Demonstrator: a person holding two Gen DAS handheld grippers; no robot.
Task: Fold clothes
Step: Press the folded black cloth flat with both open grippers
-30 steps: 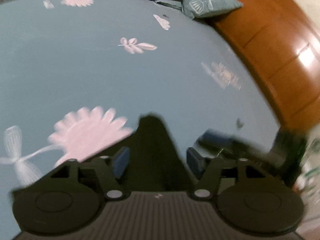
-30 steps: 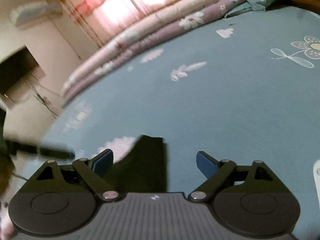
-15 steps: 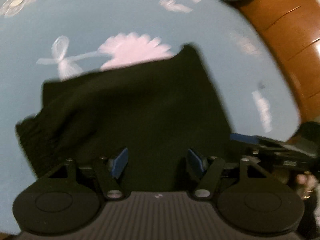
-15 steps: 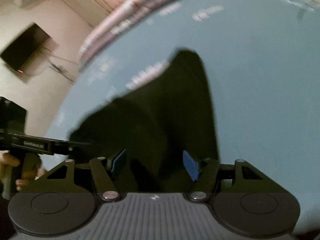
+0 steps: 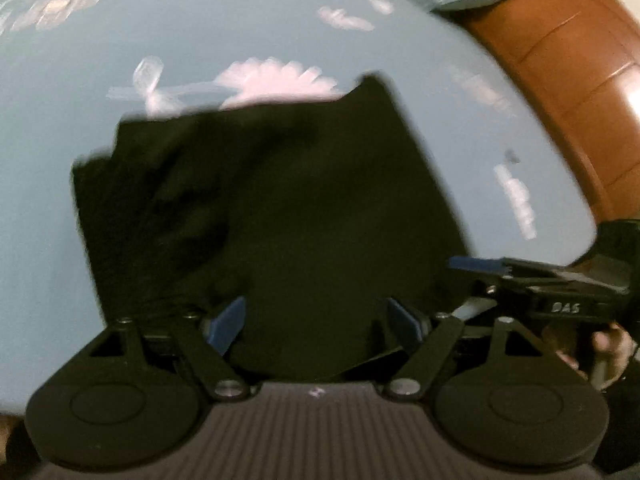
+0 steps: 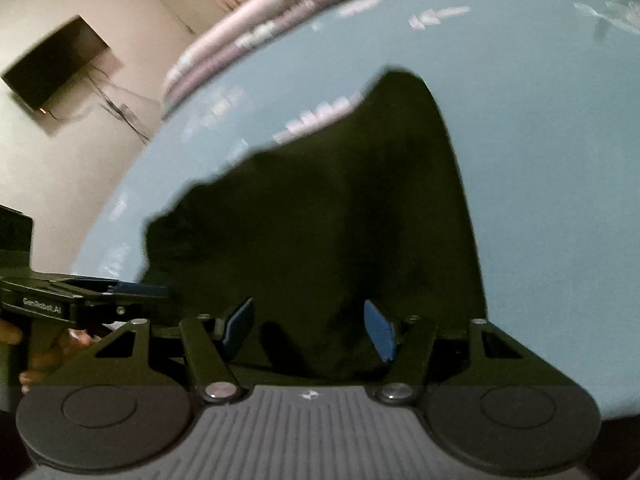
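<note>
A black garment (image 5: pixel 280 208), soft and matte, lies spread on the pale blue bedsheet (image 5: pixel 200 40) printed with pink flowers, one corner rising to a peak toward twelve o'clock. Its near edge sags between the blue pads of both tools. The left gripper (image 5: pixel 316 322) has just been opening its jaws; the cloth sits between them, with the pads standing off it. The right gripper (image 6: pixel 310 330) closed somewhat a moment ago, its pads apart with cloth between; whether they pinch it I cannot tell. A glossy wooden headboard (image 5: pixel 560 60) curves at two o'clock.
</note>
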